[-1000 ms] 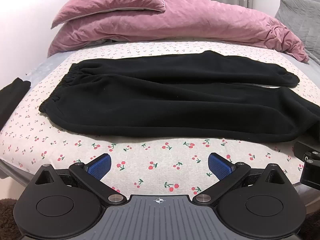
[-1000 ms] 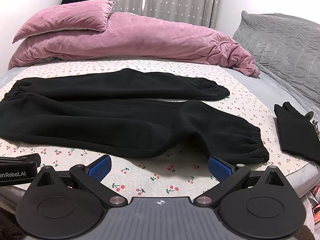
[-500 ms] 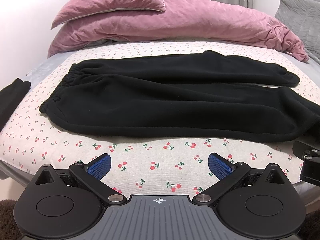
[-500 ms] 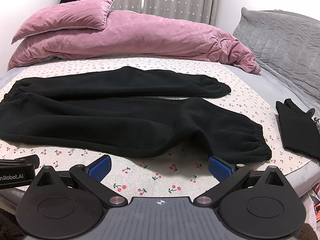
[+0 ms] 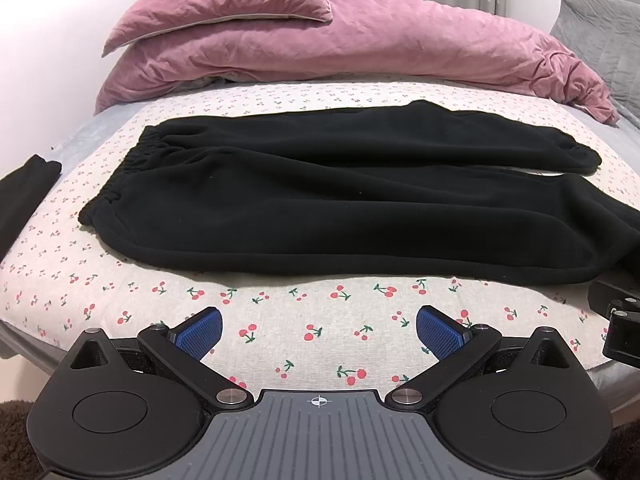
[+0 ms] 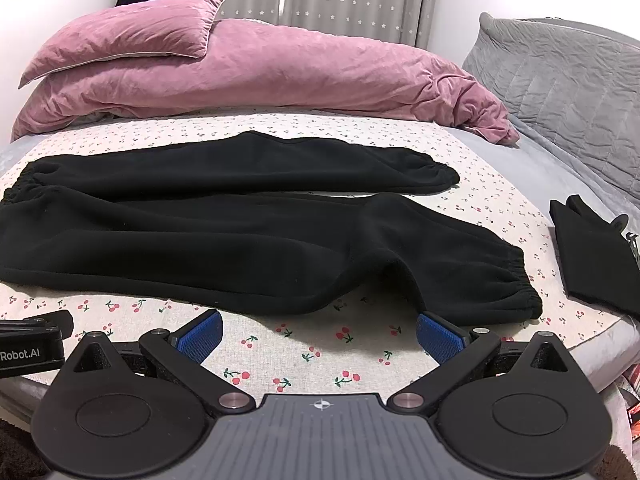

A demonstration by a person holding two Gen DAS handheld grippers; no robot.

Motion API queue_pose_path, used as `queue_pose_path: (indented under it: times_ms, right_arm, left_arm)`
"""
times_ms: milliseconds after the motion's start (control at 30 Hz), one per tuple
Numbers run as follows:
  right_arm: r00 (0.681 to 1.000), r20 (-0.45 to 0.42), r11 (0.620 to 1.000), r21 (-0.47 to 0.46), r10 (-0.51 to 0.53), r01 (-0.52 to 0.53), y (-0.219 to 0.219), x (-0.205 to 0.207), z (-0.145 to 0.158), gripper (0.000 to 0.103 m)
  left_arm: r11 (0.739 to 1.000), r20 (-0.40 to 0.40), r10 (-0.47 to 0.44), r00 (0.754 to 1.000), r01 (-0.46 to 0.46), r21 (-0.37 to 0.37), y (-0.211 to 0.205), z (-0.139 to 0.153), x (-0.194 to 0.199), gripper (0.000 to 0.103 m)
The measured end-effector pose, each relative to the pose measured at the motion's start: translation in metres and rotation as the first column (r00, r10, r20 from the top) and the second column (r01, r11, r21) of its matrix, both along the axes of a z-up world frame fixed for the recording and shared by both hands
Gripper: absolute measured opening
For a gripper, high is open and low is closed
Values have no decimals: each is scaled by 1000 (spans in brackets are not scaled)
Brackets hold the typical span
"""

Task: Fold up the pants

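Black fleece pants (image 5: pixel 340 200) lie flat across the cherry-print sheet (image 5: pixel 320 320), waistband at the left, both legs running right. In the right wrist view the pants (image 6: pixel 240 240) show their cuffs: the far leg lies straight, the near leg bends toward me and its elastic cuff (image 6: pixel 516 284) lies just beyond my right finger pad. My left gripper (image 5: pixel 319 330) is open and empty over the sheet, short of the pants' near edge. My right gripper (image 6: pixel 319 334) is open and empty near the bed's front edge.
A pink pillow (image 5: pixel 224 4) and pink duvet (image 5: pixel 360 48) lie along the back. A folded black garment (image 6: pixel 592 256) lies at the bed's right edge, another dark cloth (image 5: pixel 24 196) at the left. A grey quilted cushion (image 6: pixel 560 80) stands at right.
Both grippers have edged forward toward the pants, which now sit closer and lower in both views. The jaws stay open. The pants have not moved.
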State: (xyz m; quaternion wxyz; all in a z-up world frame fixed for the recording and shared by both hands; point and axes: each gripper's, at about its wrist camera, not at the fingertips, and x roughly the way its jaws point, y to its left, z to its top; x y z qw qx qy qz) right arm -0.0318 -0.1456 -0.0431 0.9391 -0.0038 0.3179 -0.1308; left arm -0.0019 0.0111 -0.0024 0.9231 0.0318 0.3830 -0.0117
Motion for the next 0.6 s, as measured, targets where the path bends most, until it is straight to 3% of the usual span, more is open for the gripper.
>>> queue_pose_path:
  times_ms: [600]
  right_arm:
    - [1000,2,1000,0,5,-5,2,-1,1,103]
  left_arm:
    - [1000,6,-1,1000,1,-1,2,1,-2,103]
